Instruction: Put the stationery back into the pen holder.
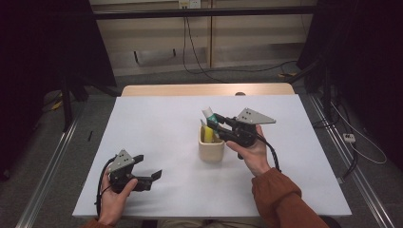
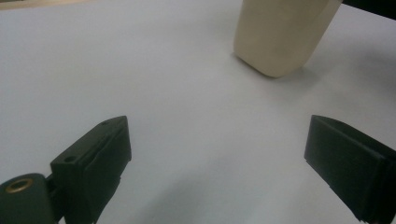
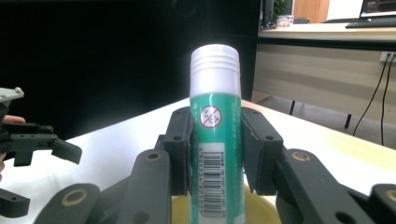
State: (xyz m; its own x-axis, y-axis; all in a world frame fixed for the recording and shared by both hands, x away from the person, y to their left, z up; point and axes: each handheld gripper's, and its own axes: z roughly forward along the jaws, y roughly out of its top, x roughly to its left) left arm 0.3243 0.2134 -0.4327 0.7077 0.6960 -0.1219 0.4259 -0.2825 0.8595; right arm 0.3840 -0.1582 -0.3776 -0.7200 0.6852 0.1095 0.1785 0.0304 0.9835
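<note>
A green glue stick [image 3: 215, 154] with a white cap stands upright between the jaws of my right gripper [image 3: 215, 149], which is shut on it. In the high view that right gripper [image 1: 214, 122] holds the glue stick [image 1: 208, 114] just above a beige cup [image 1: 211, 148] with something yellow [image 1: 207, 135] inside. My left gripper [image 1: 148, 168] rests at the table's front left, open, with nothing between its fingers. In the left gripper view its jaws [image 2: 219, 158] stand wide apart over bare white table, with the beige cup [image 2: 280, 35] ahead to the right.
The white table [image 1: 157, 123] has a wooden strip along its far edge. Cables lie on the floor behind and at the right. Dark stands flank the table on both sides.
</note>
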